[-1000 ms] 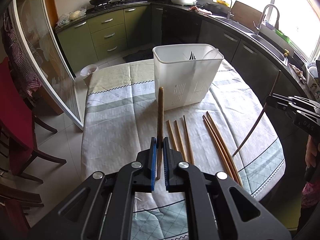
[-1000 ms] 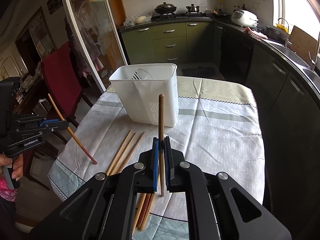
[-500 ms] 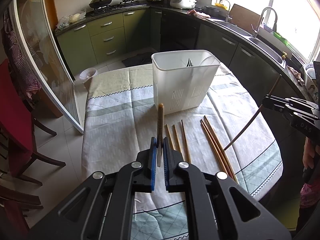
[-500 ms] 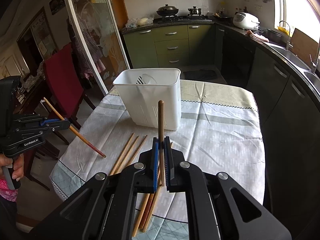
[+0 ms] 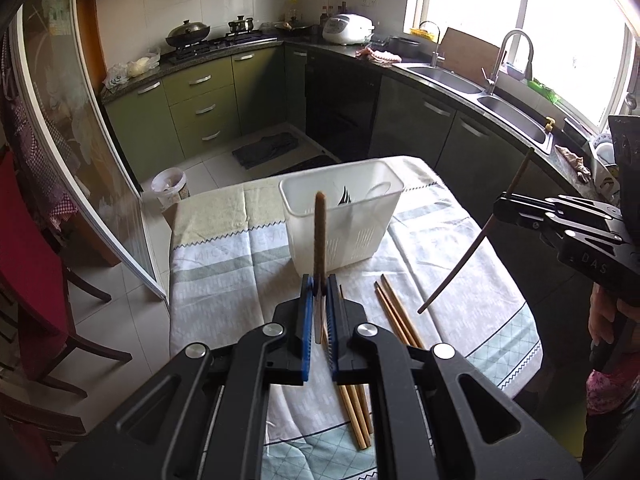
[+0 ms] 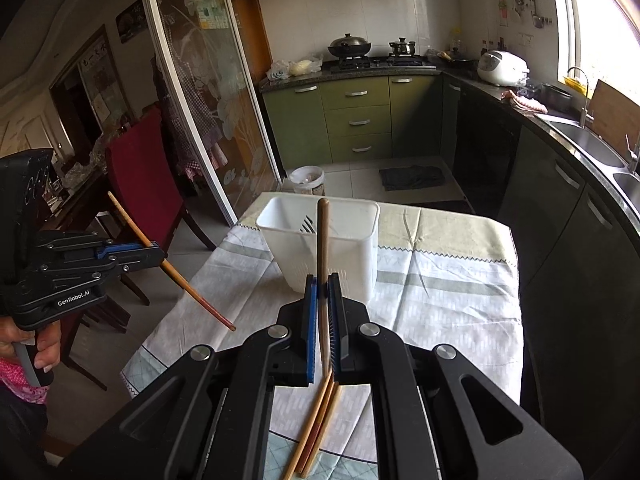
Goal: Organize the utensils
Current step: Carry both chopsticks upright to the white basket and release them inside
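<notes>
A white slotted utensil holder [image 5: 342,218] stands on the table's far half; it also shows in the right wrist view [image 6: 324,244]. My left gripper [image 5: 319,286] is shut on a brown chopstick [image 5: 320,236] that stands upright, held high above the table short of the holder. My right gripper [image 6: 324,286] is shut on another chopstick [image 6: 323,248], also upright. Each gripper shows in the other's view, the right one [image 5: 502,204] and the left one [image 6: 160,254], with its stick slanting down. Several loose chopsticks [image 5: 394,312] lie on the cloth below.
The table carries a pale green and white cloth [image 5: 224,276]. A red chair [image 6: 140,184] and a glass sliding door [image 5: 52,152] are to the left. Kitchen counters with a sink [image 5: 480,88] run along the right. A small bin [image 5: 170,186] stands on the floor.
Both grippers have risen and drawn back with their chopsticks, so the table and holder sit lower and farther in both views.
</notes>
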The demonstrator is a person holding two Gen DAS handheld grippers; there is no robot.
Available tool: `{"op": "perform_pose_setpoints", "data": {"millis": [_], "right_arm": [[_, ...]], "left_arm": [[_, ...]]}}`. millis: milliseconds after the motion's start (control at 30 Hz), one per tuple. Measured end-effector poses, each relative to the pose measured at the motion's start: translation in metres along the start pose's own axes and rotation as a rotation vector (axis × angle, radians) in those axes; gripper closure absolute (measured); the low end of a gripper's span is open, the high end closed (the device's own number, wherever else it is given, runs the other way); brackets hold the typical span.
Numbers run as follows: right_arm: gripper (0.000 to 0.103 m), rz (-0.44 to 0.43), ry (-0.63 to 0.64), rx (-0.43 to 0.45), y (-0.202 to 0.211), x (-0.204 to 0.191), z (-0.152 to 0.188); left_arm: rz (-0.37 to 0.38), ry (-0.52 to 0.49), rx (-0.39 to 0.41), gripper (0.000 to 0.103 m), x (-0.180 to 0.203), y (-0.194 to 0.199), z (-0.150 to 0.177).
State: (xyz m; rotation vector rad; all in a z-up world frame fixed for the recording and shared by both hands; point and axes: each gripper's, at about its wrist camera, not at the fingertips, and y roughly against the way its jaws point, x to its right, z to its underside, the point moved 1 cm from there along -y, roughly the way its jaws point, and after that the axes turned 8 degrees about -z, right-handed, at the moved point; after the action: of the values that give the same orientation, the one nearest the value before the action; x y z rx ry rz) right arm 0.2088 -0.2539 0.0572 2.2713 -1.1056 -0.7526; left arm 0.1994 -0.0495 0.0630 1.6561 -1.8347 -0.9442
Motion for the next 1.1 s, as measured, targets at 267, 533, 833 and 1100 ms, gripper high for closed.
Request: {"op": "perform_pose_setpoints", "data": {"millis": [267,533,833,1100], "right_arm": [[0.097,0.006,0.025,0.158,0.052,-0.009,-0.081],[0.097,0.041,0.006,0.223,0.036,0.007,-0.146],[0.097,0.039,-0.052,0.050,-0.072,0.047,-0.124],[0.079,0.034,-0.070,-0.012,-0.107,0.057,-0.096]], "left_arm": [[-0.032,-0.010,0.143,0.096,0.003,0.042,-0.068],[-0.038,0.010,0.214,0.096,0.002,0.014,-0.119],[-0.009,0.026,0.081,0.096,0.005,-0.084,-0.112],[0.008,0.026,0.039,0.076,0.005,-0.107,-0.096]]}}
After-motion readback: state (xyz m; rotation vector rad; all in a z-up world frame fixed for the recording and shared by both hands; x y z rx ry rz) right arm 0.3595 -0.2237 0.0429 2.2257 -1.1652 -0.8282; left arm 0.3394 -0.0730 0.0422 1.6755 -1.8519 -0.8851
